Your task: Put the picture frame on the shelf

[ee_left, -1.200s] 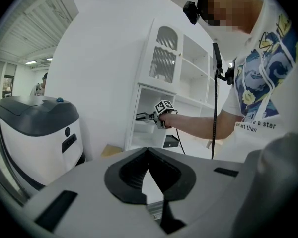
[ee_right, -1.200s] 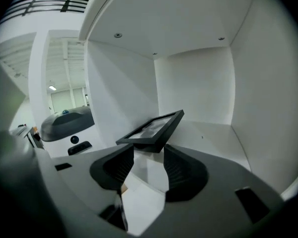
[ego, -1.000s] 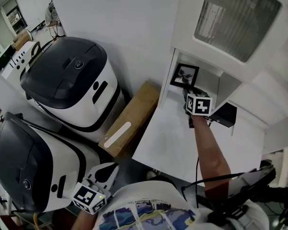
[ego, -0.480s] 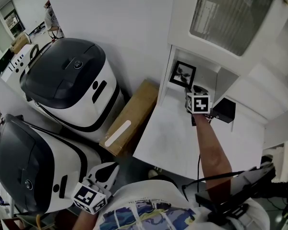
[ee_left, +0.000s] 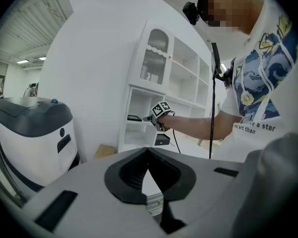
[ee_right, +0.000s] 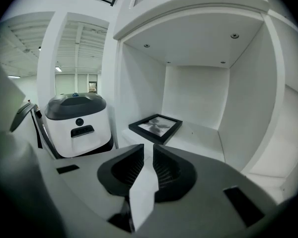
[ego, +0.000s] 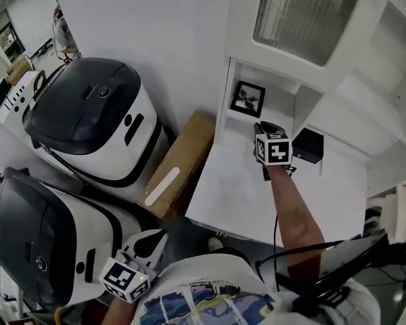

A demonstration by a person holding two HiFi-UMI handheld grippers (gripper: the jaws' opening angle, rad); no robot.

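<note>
Site read as a lab or test hall, not a home. A bulky white-and-dark machine housing (ego: 88, 124) and a second housing (ego: 40, 242) of the same make stood on the floor by a plain white wall (ego: 169, 32). A cardboard box (ego: 179, 164) lay between the first housing and a white shelf unit (ego: 222, 107). Beyond was an open hall with ceiling strip lights (ee_left: 21, 61), a ribbed ceiling, more equipment, and a person (ego: 62, 29) standing far off.
</note>
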